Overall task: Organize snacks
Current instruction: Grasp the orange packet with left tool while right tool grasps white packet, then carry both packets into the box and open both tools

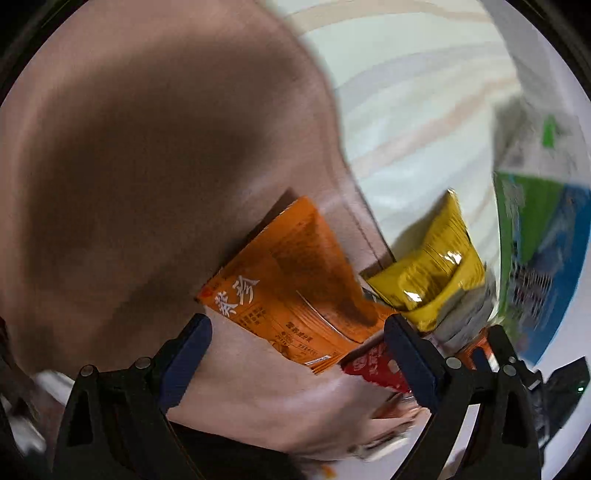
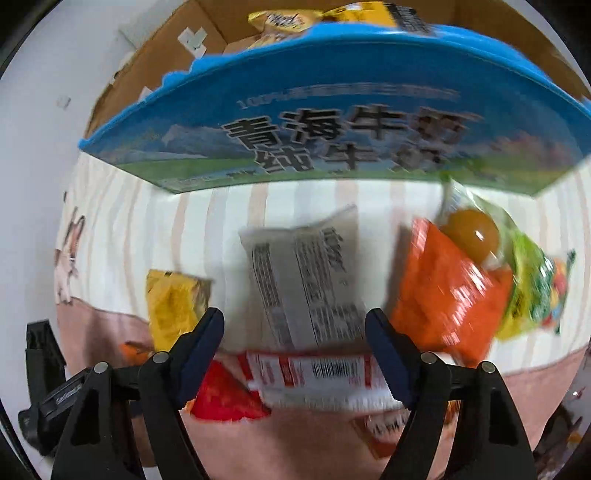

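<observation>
Ahead of the right claw (image 2: 295, 354) and well above its spread, empty jaws: a big blue milk carton (image 2: 332, 122), lying long-side on, with a brown cardboard box (image 2: 147, 70) behind it already holding yellow packets (image 2: 284, 16) — probably the bin meant for the snacks, so the carton partly walls off the way in. Underneath everything, a striped cloth (image 2: 129, 229) with a pink border, serving as the sorting ground. Directly between and beyond the right fingertips: a grey-white packet (image 2: 306, 280), flat and printed side up, likely the next pick since the jaws frame it. Just nearer, overlapping its lower edge: a red-and-white packet (image 2: 317, 380) with a barcode, which could get pinched along with it. Off to the right: an orange packet (image 2: 447, 291), touching a green bag (image 2: 532, 280) of sweets. Off to the left: a small yellow packet (image 2: 173, 306). Left claw (image 1: 299, 350) likewise open and holding nothing, tilted over the pink border, with an orange sachet (image 1: 288, 284) lying just past its tips, a yellow pouch (image 1: 432, 266) by its right finger, and a red wrapper (image 1: 373, 369) tucked close under that finger. Blurred, so finer detail not to be told.
</observation>
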